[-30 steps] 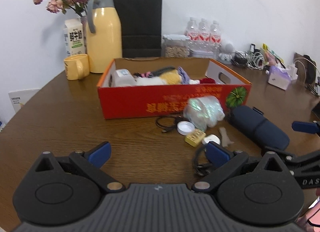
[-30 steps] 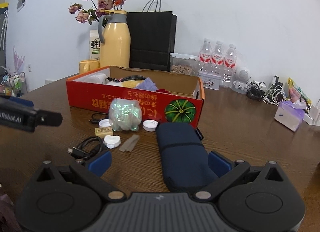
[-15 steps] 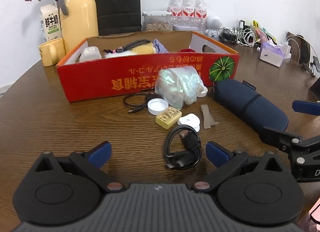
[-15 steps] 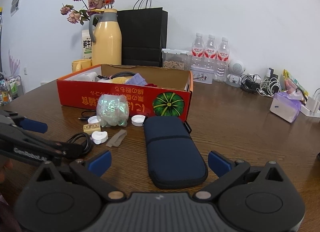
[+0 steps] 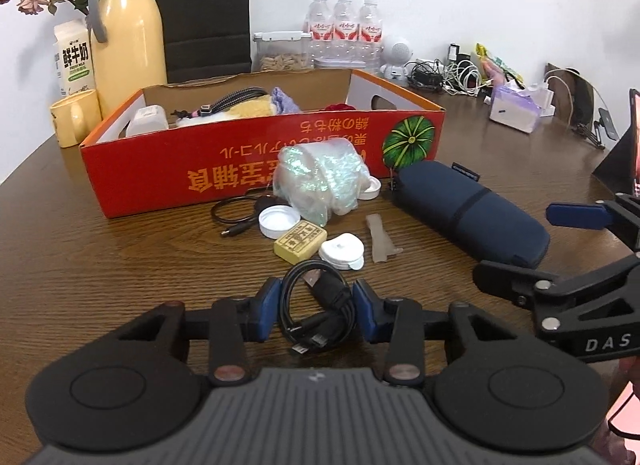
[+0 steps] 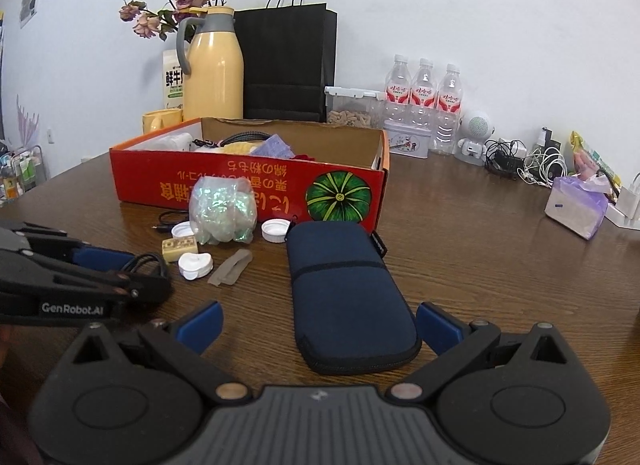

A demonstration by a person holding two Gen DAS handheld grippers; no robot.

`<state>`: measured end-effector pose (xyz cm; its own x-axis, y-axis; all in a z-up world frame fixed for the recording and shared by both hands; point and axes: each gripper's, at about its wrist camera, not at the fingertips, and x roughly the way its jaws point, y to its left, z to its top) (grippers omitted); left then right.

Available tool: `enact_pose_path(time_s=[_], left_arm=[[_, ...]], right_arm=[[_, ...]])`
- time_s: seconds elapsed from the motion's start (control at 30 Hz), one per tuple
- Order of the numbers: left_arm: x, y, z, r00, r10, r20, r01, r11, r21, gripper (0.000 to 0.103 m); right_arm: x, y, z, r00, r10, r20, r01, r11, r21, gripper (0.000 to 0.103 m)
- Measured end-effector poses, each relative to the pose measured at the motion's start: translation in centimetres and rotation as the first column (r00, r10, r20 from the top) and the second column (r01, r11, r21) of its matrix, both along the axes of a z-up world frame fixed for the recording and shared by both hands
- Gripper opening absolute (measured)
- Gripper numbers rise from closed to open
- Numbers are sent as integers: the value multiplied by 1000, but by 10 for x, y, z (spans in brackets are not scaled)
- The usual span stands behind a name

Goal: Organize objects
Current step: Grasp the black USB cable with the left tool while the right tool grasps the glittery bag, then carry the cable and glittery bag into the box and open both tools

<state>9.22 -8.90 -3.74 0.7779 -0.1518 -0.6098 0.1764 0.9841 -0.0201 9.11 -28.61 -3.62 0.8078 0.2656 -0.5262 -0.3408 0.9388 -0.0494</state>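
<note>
Reading "GenRobot.AI" on left tongs, closing

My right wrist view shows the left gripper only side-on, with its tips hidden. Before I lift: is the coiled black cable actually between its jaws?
Observer: Yes. In the left wrist view, the coiled black cable sits between the blue pads of the left gripper, whose jaws are closing on it.
Operator: Will anything else get pinched?
Observer: It looks unlikely. The white heart-shaped case and the yellow rectangular block lie just beyond the fingertips, outside the jaws.
Operator: Where are the plugs?
Observer: The plug ends poke out of the coil toward the gripper's body and rest on the brown wooden table.
</note>
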Motion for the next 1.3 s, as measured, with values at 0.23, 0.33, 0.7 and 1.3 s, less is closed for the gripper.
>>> enact_pose_path(time_s=[0.23, 0.33, 0.7, 1.3], left_arm=[[-4, 13, 8, 999, 30, 24, -29, 999, -26, 40], [-5, 24, 15, 997, 60, 42, -58, 998, -29, 40], [-2, 66, 31, 986, 146, 86, -143, 989, -36, 40], [9, 88, 33, 981, 168, 100, -161, 984, -76, 40]], right_arm=[[3, 9, 1, 1000, 15, -3, -15, 1000, -15, 103], [6, 18, 3, 999, 35, -4, -35, 999, -18, 103], [42, 75, 13, 993, 114, 2, -114, 993, 11, 103], [100, 112, 8, 994, 89, -56, -86, 995, 56, 78]])
